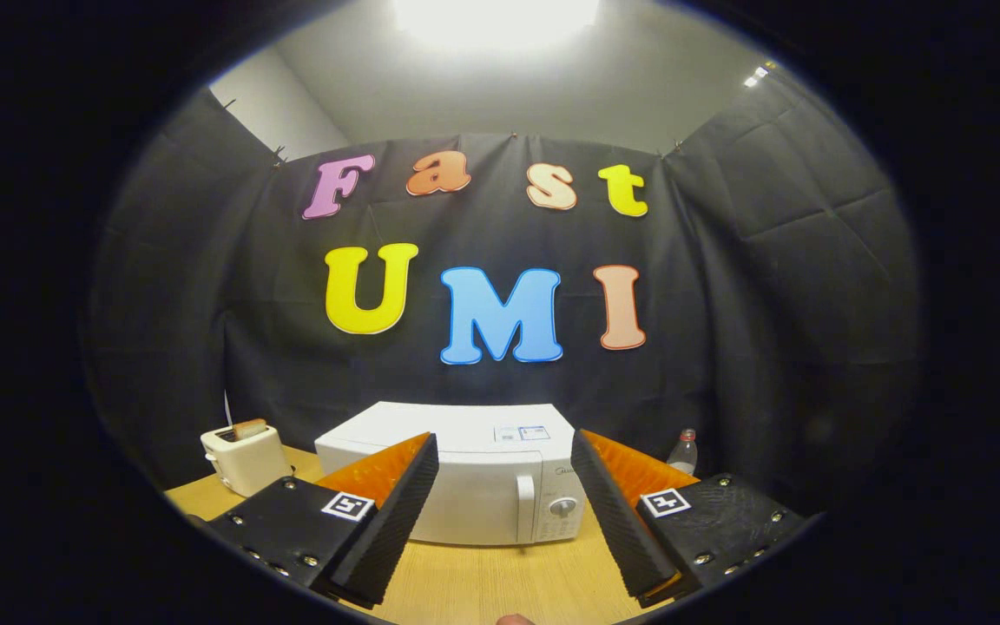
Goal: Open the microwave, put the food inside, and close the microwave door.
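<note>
A white microwave (465, 469) stands on the wooden table (483, 582) against the booth's back wall, its door shut. Its vertical handle (524, 521) and round knob (562, 507) sit on the right side of its front. My gripper (504, 456) is open and held well back from the microwave, with nothing between its fingers. The microwave's front shows in the gap between the two fingers (396, 512). A small rounded thing (515, 620) peeks in at the table's near edge; I cannot tell what it is.
A white toaster (244, 456) with a slice of bread in its slot stands left of the microwave. A clear bottle (683, 451) stands to its right, near the wall. Bare tabletop lies between the fingers and the microwave.
</note>
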A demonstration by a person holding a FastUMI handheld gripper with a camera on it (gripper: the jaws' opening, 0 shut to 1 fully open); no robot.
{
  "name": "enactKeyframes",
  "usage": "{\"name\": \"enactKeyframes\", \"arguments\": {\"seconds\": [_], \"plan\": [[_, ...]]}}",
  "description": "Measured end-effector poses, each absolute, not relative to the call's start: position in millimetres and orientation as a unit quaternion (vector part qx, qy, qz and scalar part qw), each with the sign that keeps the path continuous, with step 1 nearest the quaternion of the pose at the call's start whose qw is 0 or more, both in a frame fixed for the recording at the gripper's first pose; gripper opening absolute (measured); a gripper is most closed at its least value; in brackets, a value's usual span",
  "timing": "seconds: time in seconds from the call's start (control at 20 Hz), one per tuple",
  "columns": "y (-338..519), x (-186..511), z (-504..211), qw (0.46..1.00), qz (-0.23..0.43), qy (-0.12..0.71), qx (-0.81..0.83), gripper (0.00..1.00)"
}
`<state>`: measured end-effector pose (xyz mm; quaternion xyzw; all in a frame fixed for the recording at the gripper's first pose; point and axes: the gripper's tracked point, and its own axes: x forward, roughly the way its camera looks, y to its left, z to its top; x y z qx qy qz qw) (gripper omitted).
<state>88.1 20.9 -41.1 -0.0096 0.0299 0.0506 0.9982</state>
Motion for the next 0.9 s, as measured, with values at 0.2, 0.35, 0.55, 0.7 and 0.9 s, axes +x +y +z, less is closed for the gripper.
{"name": "enactKeyframes", "arguments": {"seconds": [0.2, 0.35, 0.55, 0.7, 0.9], "plan": [[19, 126, -63, 0.997, 0.06, 0.046, -0.013, 0.96], [17, 152, -88, 0.996, 0.062, 0.065, -0.012, 0.96], [12, 182, -125, 0.994, 0.059, 0.096, -0.012, 0.96], [7, 201, -155, 0.991, 0.056, 0.119, -0.009, 0.96], [4, 218, -191, 0.987, 0.058, 0.15, -0.006, 0.96]]}}
